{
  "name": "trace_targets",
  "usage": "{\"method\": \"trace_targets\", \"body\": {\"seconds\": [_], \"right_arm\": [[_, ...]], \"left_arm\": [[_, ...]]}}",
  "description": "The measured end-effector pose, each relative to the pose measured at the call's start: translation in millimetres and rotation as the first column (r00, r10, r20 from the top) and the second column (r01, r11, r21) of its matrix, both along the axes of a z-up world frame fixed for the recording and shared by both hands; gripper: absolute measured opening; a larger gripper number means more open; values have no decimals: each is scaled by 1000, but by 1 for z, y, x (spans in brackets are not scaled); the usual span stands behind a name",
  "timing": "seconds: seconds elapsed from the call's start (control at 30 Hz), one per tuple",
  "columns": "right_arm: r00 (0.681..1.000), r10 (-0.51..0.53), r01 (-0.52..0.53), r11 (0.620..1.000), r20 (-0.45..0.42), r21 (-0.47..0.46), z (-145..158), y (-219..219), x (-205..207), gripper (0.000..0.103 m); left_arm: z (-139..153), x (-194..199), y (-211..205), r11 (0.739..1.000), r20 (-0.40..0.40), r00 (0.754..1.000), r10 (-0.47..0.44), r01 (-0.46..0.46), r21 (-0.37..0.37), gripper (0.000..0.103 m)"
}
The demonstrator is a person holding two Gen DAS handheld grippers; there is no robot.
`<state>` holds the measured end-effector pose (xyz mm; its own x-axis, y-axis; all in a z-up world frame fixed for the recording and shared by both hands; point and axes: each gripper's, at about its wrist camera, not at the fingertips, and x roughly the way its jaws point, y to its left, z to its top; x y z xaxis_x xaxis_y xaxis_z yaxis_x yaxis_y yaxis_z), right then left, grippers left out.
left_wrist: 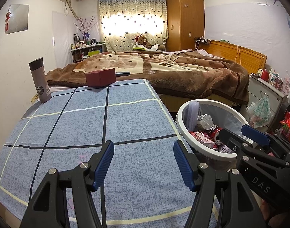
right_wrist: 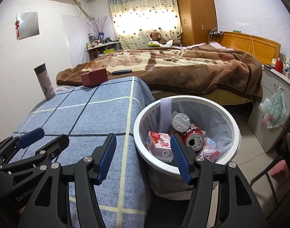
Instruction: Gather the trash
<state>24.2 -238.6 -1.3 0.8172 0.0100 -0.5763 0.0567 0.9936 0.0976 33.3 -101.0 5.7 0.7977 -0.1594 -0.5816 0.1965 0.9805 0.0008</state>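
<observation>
Blue checked cloth covered the bench (left_wrist: 110,121), which was bare of trash apart from a flask (left_wrist: 39,79) and a maroon box (left_wrist: 100,77) at its far end. Just beside its right edge a white bin (right_wrist: 186,98) was seen, already filled with a red can (right_wrist: 195,138), a pink carton (right_wrist: 160,146) and a white bottle (right_wrist: 180,121). The left gripper (left_wrist: 144,163) and right gripper (right_wrist: 143,155) were held spread, with nothing pinched. Collection was judged nearly done; next, any remaining trash would have to be sought.
</observation>
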Motion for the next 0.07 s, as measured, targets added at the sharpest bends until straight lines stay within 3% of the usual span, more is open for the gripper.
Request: {"method": "trace_targets", "body": {"seconds": [0.07], "right_arm": [[1000, 0, 0, 1000, 1, -1, 0, 0, 0, 60]], "left_arm": [[0, 1, 1, 1000, -2, 1000, -1, 1, 1, 67]]}}
